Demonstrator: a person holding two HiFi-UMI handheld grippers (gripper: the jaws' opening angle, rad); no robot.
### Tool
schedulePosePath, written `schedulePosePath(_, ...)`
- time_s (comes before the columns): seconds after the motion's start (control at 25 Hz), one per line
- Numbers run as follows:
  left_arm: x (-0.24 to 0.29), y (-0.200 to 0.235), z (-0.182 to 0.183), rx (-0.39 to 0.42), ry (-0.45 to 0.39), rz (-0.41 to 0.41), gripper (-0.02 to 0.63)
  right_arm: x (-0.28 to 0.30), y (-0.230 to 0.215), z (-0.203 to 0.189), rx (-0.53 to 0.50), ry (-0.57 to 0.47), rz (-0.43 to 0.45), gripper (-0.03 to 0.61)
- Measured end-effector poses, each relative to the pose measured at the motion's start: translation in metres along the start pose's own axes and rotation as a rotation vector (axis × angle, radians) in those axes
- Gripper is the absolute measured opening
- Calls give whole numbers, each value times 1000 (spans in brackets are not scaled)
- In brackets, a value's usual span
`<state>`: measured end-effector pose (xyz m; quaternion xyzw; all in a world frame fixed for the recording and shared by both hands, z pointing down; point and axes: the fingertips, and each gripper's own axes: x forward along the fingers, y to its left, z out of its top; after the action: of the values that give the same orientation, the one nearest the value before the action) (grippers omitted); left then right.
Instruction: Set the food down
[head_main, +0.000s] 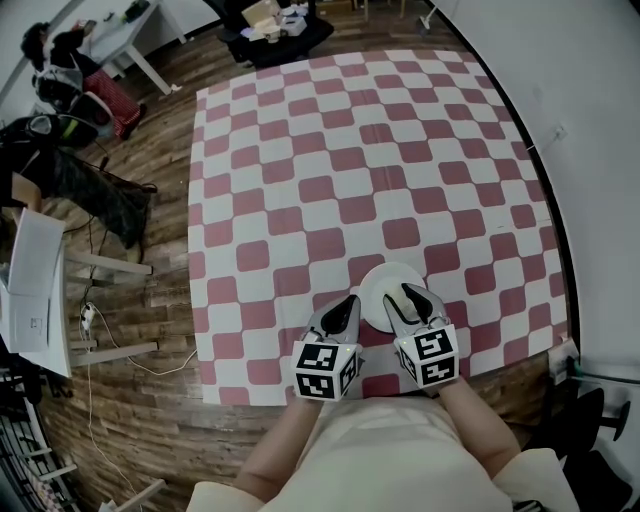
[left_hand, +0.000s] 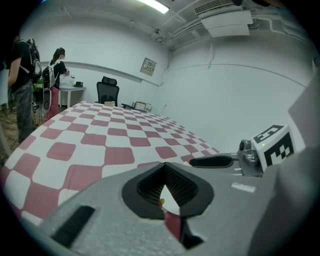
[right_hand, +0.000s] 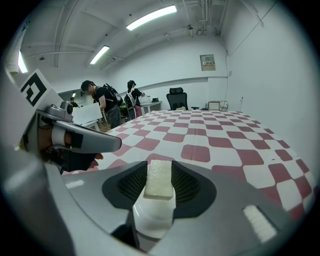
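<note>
The right gripper (right_hand: 159, 169) is clamped on a pale rectangular block of food (right_hand: 158, 181), held just above a white plate (head_main: 377, 284) on the checked tablecloth (head_main: 350, 160). The left gripper (left_hand: 164, 174), beside it, has its jaws closed together on nothing.

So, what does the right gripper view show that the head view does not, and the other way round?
Only the right gripper view: a pale food block clamped between the jaws of the right gripper, and the ceiling lights.

Only the head view: the wood floor, the person's forearms, and the whole outline of the checked cloth.

Both: the cloth, the white plate under the right gripper, and the left gripper beside it.
</note>
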<state>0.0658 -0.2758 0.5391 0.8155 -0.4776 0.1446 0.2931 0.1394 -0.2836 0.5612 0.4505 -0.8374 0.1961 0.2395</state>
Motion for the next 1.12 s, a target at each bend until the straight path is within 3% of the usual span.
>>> schedulePosePath(1.12, 25, 11, -9, -5, 49, 2, 6, 30, -2, -18, -43, 95, 5, 160)
